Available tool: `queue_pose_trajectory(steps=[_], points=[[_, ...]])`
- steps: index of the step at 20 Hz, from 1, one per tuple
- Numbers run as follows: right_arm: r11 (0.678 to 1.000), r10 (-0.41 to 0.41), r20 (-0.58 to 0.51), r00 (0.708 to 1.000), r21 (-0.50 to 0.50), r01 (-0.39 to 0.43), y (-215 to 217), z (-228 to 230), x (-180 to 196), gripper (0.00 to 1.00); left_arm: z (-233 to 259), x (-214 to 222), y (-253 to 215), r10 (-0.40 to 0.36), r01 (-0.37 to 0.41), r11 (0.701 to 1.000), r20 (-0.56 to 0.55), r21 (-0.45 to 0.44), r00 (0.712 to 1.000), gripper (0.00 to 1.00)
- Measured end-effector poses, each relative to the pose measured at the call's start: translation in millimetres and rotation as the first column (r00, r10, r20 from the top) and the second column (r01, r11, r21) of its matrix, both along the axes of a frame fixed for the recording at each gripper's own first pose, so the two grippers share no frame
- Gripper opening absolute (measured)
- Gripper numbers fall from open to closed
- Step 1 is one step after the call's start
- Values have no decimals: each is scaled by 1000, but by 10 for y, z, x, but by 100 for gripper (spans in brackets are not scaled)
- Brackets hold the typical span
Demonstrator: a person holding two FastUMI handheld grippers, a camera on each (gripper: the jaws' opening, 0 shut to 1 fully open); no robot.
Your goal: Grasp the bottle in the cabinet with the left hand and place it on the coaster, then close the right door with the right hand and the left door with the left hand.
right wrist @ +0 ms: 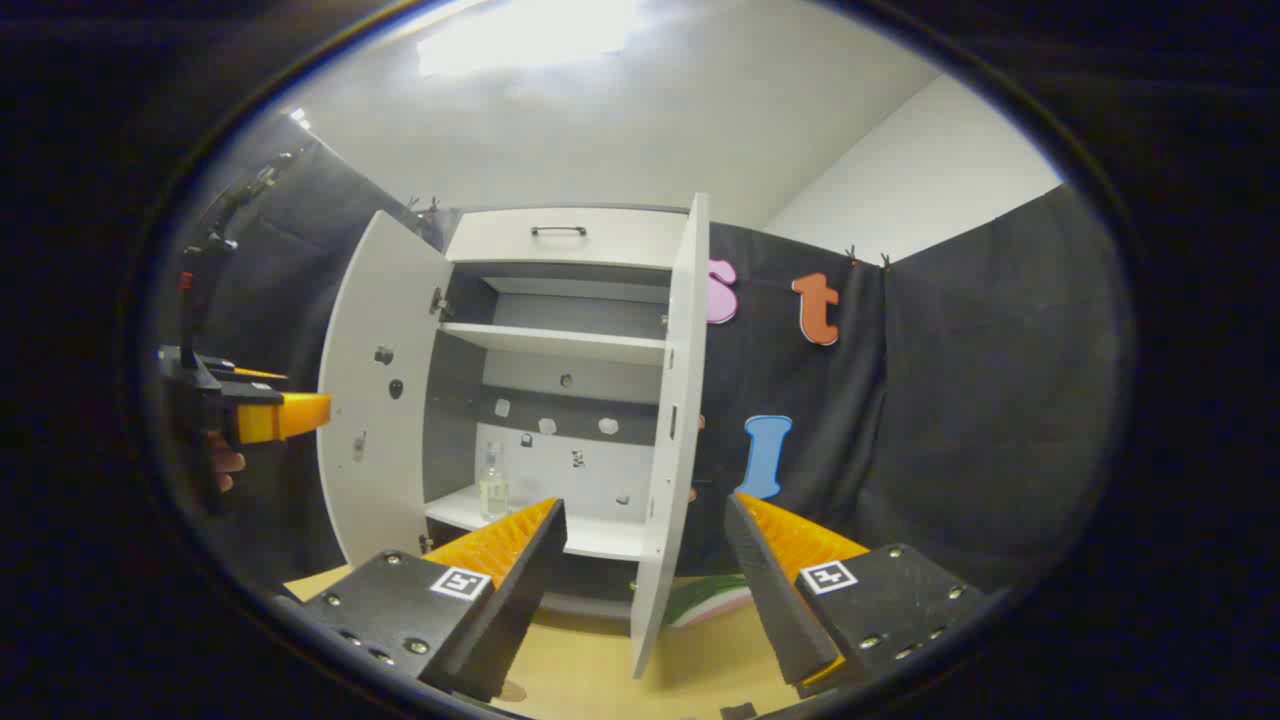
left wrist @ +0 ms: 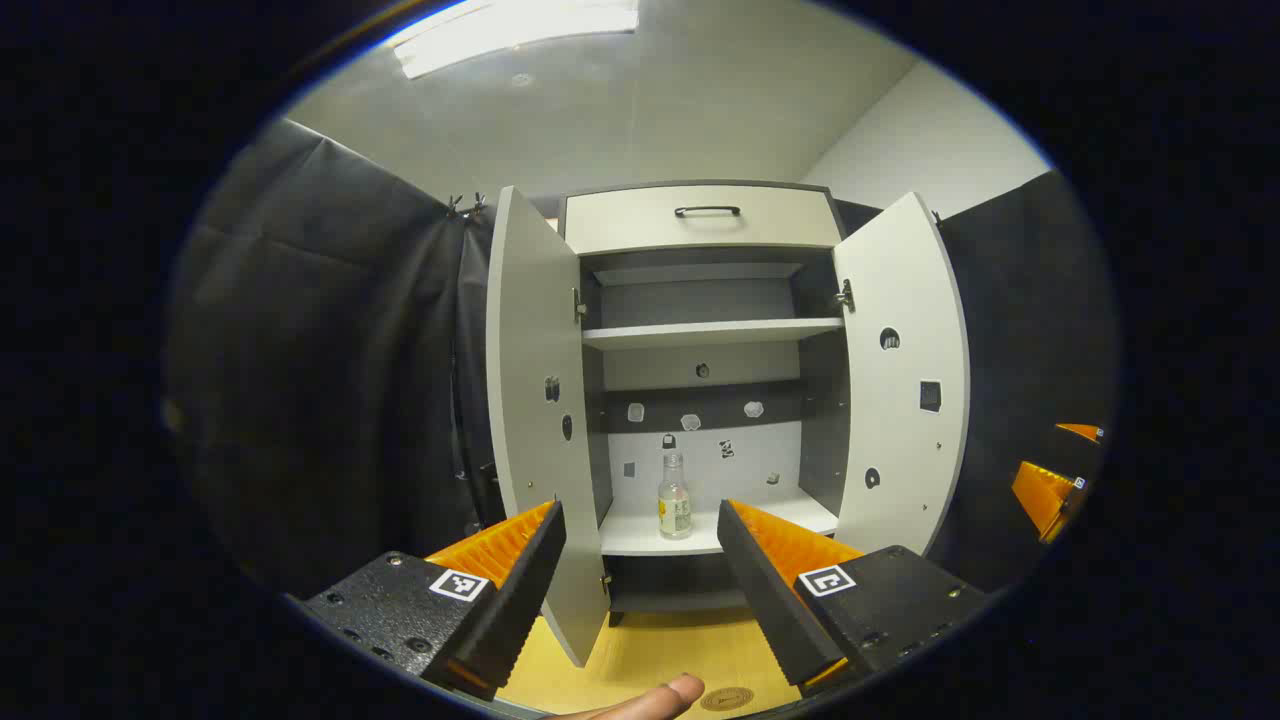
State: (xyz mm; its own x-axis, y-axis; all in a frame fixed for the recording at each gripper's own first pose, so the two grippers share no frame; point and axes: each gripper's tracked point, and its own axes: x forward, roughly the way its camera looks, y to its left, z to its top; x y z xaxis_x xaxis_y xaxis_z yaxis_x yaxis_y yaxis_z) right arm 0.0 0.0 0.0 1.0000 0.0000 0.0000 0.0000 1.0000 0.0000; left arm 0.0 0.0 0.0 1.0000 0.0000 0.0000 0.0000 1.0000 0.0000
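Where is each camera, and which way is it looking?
Left gripper view: rides the left gripper, facing straight into the open cabinet at the bottle; a fingertip shows at the bottom.
Right gripper view: rides the right gripper, facing the cabinet from its right side, toward the right door edge; the left gripper shows far off.
Both share the cabinet, bottle and wooden tabletop.

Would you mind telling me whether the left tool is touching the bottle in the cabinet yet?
Apart. In the left gripper view the left tool is open, and the bottle stands farther back on the cabinet's lower shelf.
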Motion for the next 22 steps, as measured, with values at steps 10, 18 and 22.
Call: queue_pose_trajectory(steps=[10, 18, 22], points=[[1000, -5, -43, 999, 17, 6, 291, -165, 511, 96, -192, 623, 81, -36, 36, 999, -28, -13, 999, 97], [1000, -2, -37, 999, -2, 2, 426, -221, 941, 96, -382, 1200, -69, -79, 78, 996, -38, -45, 996, 97], [1000, 13, -41, 999, -4, -13, 514, -263, 1141, 97, -506, 1622, -124, -97, 93, 992, -49, -80, 994, 97]])
